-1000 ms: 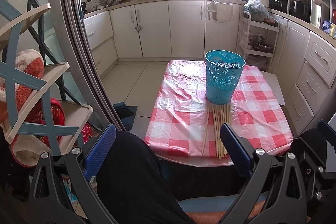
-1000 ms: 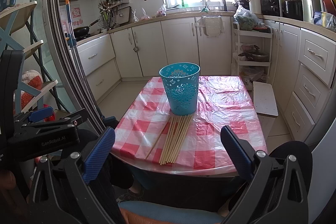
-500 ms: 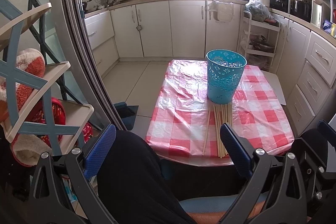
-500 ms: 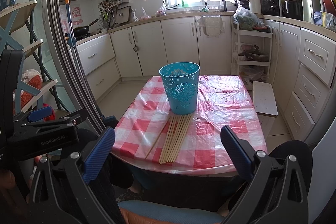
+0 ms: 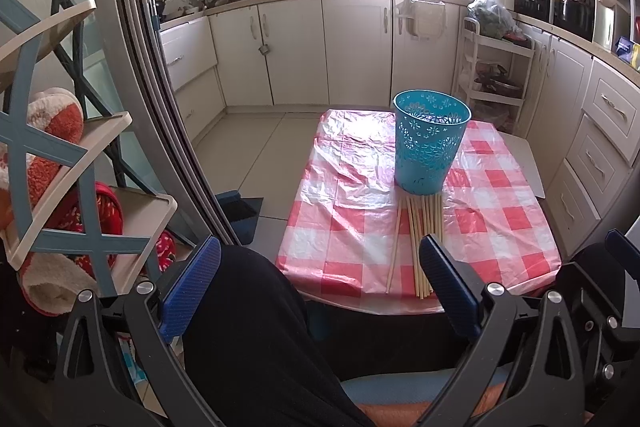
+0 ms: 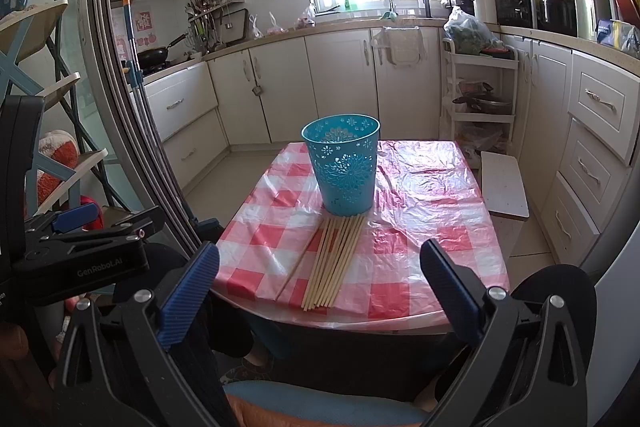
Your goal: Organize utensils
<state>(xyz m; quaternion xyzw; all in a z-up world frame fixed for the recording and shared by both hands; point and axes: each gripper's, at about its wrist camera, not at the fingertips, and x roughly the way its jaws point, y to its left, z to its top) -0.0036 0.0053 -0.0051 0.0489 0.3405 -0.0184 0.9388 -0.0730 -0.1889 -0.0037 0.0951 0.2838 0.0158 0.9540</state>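
Pale wooden chopsticks are lying in a flat row on the tabletop, which is wearing a glossy red-and-white checked plastic cloth. Their far tips are touching the base of a teal perforated plastic basket, which is standing upright and looking empty at its mouth. One stick is lying slightly apart on the left of the row. In the left wrist view the same sticks and basket are sitting right of centre.

The left hand-held gripper and the right hand-held gripper are both hanging short of the near table edge, blue-padded jaws spread wide, gripping nothing.

The sticks are probably light, stiff and smooth, likely to roll or fan apart on the slick cloth, so pinching a few across their middle or near ends seems the safest hold. The basket looks light too and may tip if nudged.

The near ends are lying close to the tabletop's front edge, so a push could slide them off. Open cloth is lying free on both sides of the row, and the space above the basket is looking unobstructed.
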